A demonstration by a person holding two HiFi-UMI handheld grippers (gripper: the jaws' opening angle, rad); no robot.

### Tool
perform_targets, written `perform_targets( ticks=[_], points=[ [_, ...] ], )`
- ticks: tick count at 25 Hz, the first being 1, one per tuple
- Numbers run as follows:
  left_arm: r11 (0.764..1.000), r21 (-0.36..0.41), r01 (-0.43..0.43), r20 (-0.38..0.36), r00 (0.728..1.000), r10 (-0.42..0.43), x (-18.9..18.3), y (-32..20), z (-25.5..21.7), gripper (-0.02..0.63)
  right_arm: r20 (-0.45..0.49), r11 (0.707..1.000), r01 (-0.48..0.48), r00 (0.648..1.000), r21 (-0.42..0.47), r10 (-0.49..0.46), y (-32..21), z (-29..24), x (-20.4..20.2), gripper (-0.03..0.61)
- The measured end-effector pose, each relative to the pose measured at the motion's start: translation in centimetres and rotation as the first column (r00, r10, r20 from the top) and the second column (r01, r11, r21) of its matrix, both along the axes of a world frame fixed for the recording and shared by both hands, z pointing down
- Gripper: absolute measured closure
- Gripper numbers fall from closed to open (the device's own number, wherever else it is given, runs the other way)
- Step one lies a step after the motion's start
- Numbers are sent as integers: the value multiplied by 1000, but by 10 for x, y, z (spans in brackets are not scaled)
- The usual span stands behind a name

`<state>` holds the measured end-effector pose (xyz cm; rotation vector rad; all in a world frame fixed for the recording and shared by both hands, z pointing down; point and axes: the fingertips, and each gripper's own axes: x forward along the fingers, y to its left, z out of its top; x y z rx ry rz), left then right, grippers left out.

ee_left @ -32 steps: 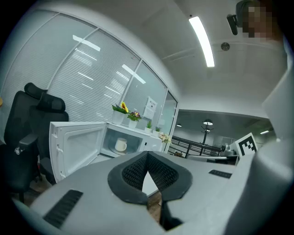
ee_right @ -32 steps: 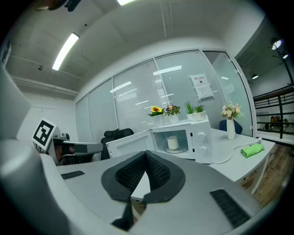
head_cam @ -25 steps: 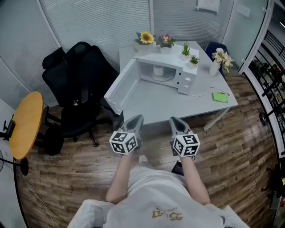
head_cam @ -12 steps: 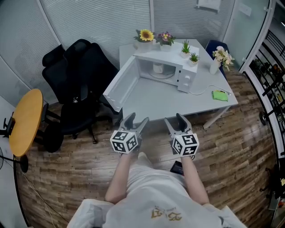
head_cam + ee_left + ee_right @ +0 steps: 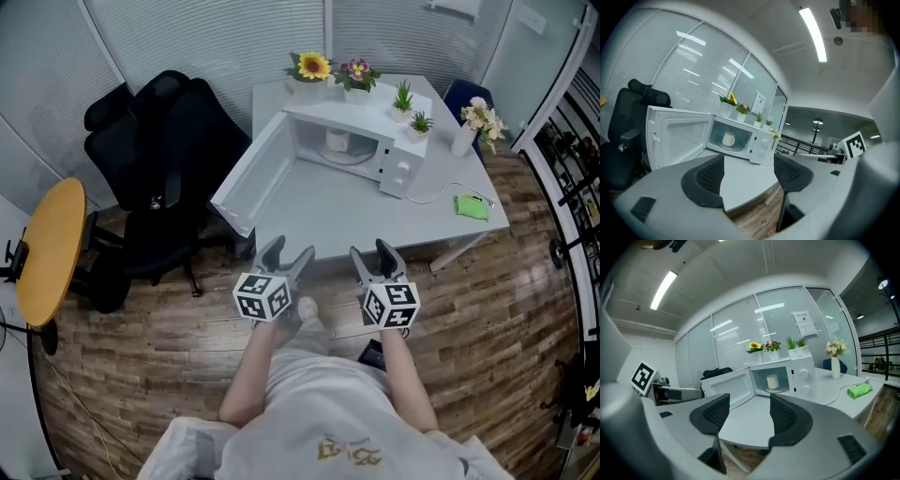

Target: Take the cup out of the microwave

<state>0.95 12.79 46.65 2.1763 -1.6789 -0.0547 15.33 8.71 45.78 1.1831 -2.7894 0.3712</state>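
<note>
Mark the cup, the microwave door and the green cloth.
cup (image 5: 772,381): right gripper view, middle of its side wall.
microwave door (image 5: 258,178): head view, inner face of the open door.
green cloth (image 5: 472,207): head view, centre of the cloth.

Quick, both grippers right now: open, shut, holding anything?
Left gripper: open, jaws just opened, nothing between them.
Right gripper: open, jaws just opened, nothing between them.

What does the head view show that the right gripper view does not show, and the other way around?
Only the head view shows the yellow round table. Only the right gripper view shows the ceiling light. Both show the white microwave with its door open, the cup inside it and the green cloth on the grey table.
</note>
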Motion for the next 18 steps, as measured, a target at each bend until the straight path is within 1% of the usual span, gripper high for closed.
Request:
perform_targets(
  ticks=[4,7,13,18],
  points=[
    [1000,-6,9,-17,1000,-9,-12,-44,7,282,-17,1000,-25,1000,-18,24,-40,8,-4,314],
    [1000,-27,4,-28,1000,-5,-25,-81,15,282,-30,998,-42,999,-40,41,-77,16,-13,314],
    [997,-68,-24,-29,999,22,-48,-153,28,285,-61,996,-59,997,-69,55,-140,27,-39,313],
    [993,-103,-53,-20,998,51,-61,-198,45,287,-86,992,-75,994,-98,67,-179,40,-56,314]
  ],
)
